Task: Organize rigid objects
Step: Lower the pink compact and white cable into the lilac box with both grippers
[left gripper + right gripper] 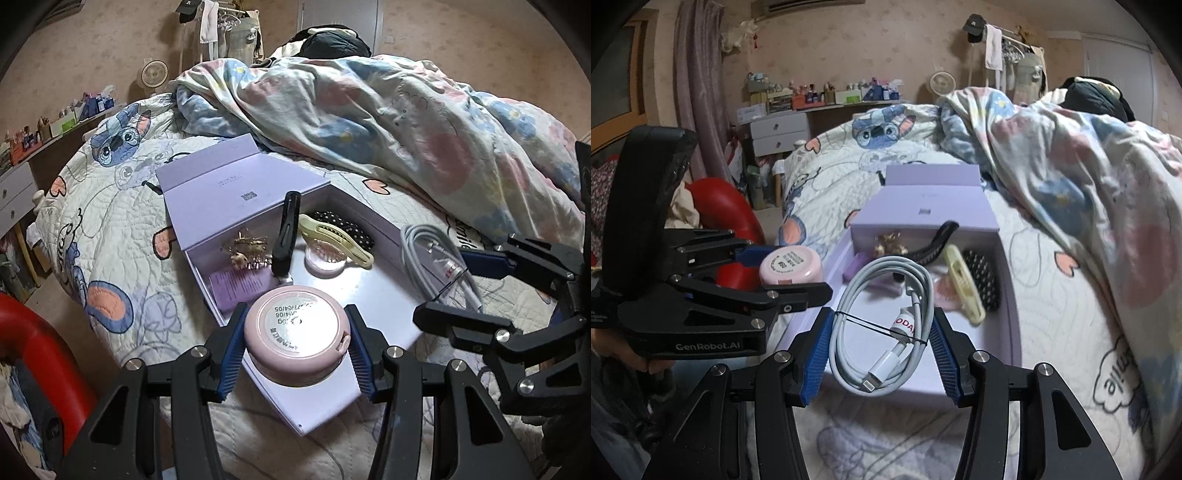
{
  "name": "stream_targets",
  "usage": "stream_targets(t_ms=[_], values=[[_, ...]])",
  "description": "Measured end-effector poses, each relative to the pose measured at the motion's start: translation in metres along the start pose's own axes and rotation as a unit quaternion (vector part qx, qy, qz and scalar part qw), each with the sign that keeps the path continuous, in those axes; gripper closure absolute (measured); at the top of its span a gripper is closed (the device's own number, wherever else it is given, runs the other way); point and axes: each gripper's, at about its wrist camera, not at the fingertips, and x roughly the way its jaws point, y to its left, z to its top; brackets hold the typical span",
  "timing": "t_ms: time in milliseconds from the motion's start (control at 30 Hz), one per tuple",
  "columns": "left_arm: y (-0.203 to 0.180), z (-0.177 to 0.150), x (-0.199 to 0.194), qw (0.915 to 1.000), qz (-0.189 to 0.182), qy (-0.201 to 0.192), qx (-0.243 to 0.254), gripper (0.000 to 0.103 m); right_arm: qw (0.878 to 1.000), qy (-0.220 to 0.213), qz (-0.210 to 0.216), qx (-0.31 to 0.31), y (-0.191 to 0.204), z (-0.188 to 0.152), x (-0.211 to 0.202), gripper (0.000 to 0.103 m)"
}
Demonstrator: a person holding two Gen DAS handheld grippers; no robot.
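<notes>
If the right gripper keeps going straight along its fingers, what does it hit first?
Most likely the lilac box: the right gripper, shut on the coiled white cable, points down into its open tray, towards the yellow hair clip. Depth is hard to judge.

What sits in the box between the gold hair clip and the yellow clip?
A black hair clip stands tilted between the gold hair clip and the yellow clip inside the lilac box. The left wrist view shows it best.
</notes>
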Motion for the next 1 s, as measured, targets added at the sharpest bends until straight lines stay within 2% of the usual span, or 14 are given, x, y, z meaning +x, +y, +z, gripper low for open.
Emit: stream_targets(t_ms=[467, 1000], values=[[0.011, 0.029, 0.032, 0.9998, 0.013, 0.008, 0.011, 0.053, 1.0, -0.01, 0.002, -0.005, -0.022, 0.025, 0.029, 0.052], [0.017, 0.037, 0.084, 0.9992, 0.019, 0.03, 0.018, 0.053, 0.999, 0.027, -0.007, 0.016, -0.053, 0.022, 0.077, 0.052]])
